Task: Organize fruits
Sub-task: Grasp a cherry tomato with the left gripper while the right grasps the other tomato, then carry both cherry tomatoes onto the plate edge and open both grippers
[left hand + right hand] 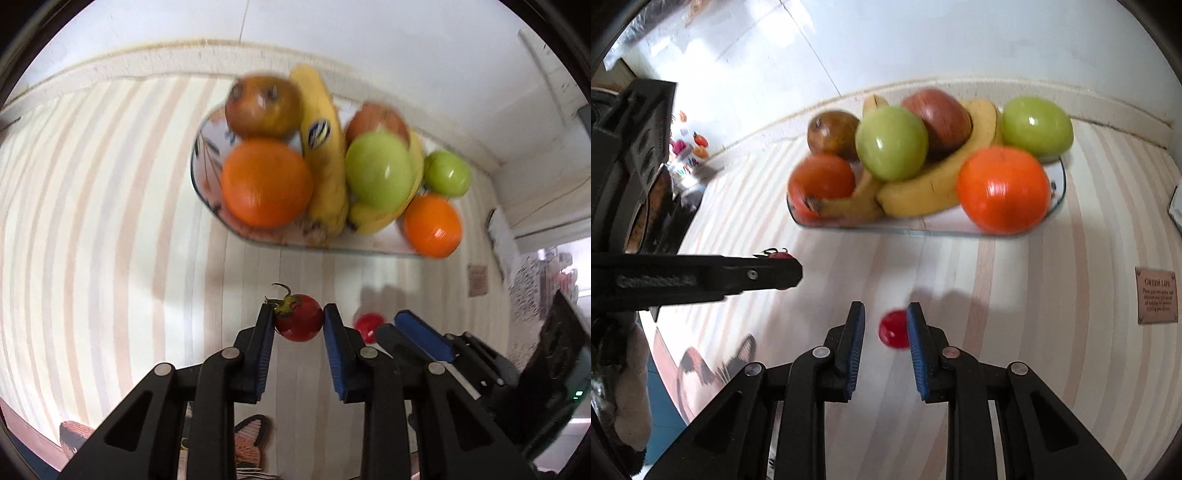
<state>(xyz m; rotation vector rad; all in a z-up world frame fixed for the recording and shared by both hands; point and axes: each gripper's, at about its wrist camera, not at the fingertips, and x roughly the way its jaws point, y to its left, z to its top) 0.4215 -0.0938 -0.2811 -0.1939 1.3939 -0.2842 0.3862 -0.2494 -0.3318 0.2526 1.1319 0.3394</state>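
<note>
While the left gripper [298, 314] pinches a stemmed cherry tomato [298, 322] low in frame, the right gripper [885, 321], jaws apart and holding nothing, straddles a second red fruit [893, 328] on the striped cloth [997, 332]. Likely next: close, then carry both to the glass tray [1058, 199] upper centre.

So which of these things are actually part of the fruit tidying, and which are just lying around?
Part of the job:
- tomato, held in the left gripper
- small red fruit on the table, by the right gripper
- glass dish with apples, oranges and bananas

Just lying about:
- striped tablecloth
- brown label
</note>
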